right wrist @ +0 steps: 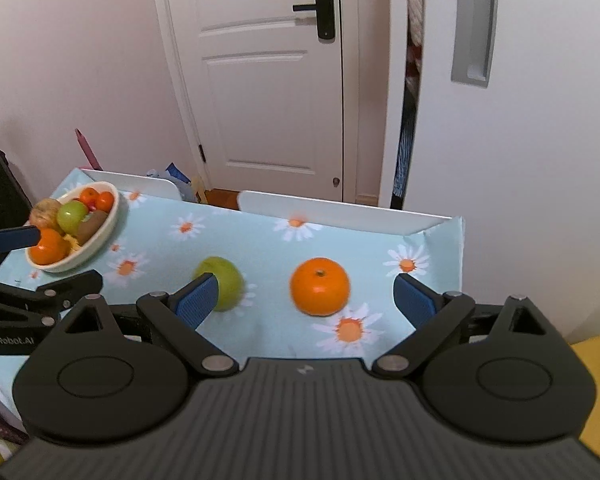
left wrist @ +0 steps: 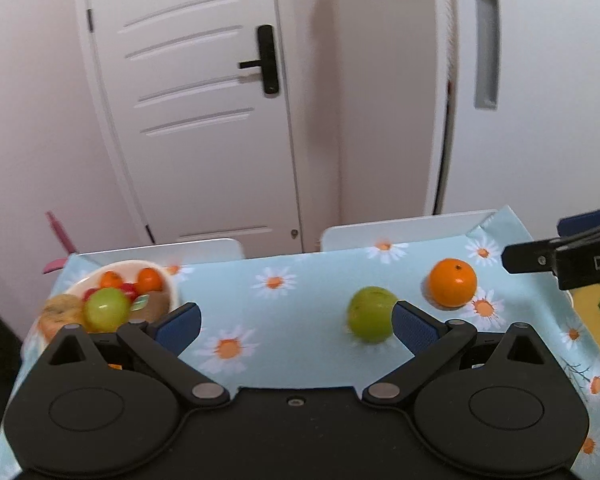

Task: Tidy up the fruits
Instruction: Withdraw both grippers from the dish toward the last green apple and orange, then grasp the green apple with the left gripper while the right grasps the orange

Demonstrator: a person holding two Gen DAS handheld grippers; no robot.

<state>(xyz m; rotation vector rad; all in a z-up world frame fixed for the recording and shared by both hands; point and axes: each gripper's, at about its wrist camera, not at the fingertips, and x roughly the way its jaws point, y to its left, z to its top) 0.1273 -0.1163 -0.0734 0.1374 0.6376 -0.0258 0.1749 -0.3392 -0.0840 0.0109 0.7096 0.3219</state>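
**Two fruits still loose on the table, both tongs released**

We see the table (right wrist: pixel 260 248) with its daisy cloth filling the middle of both views. At the left of each frame stands the bowl (right wrist: pixel 108 220), already heaped with fruit. Our right gripper (right wrist: pixel 306 300) is spread wide and holds nothing; the orange (right wrist: pixel 320 286) lies on the cloth in the centre of the right wrist view, between its fingers but apart from both. Our left gripper (left wrist: pixel 298 322) is also spread wide and empty; in the left wrist view the green apple (left wrist: pixel 370 314) lies right of centre, just beside the right blue pad, and we cannot tell if it touches.

We judge both fruits to be round, smooth and rather light, so they may roll or slip out. It seems best to take each one across its widest middle, pads on opposite sides, with moderate squeeze
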